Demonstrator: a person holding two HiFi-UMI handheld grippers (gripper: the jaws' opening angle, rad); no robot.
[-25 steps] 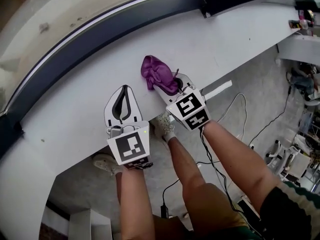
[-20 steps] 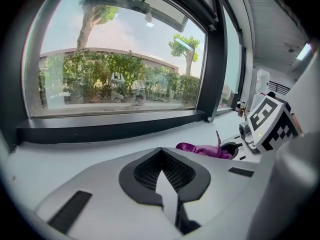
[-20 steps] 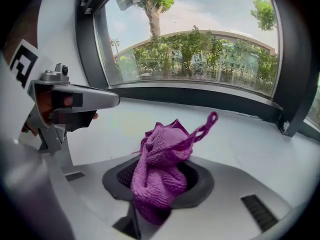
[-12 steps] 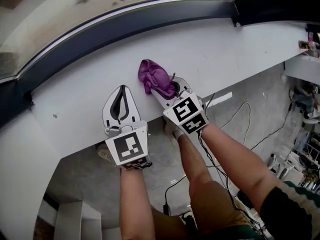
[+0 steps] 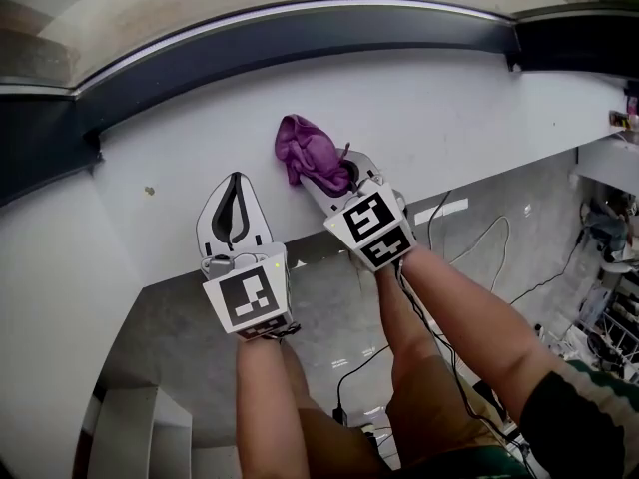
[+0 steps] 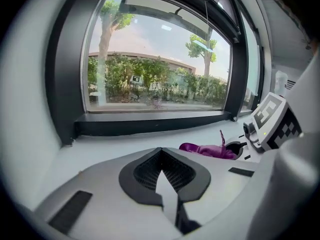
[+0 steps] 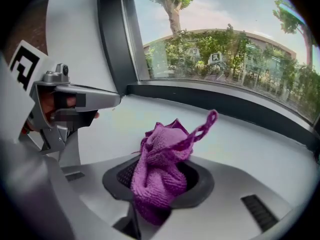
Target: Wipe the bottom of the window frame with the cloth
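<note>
Neither gripper has moved appreciably along the flat white sill (image 5: 469,98). Left gripper (image 5: 236,180): jaws pressed together, empty. Right gripper (image 5: 335,180) pinches the crumpled purple cloth (image 5: 308,150) mid-sill, apart from the dark bottom window frame (image 5: 300,34). Wiping judged not yet begun.

We get bright daylight through the window (image 6: 155,59), soft shadows, heavy fisheye bending at edges, dark vignetted corners.

Purple cloth (image 7: 160,176), dark frame (image 5: 300,43)
</note>
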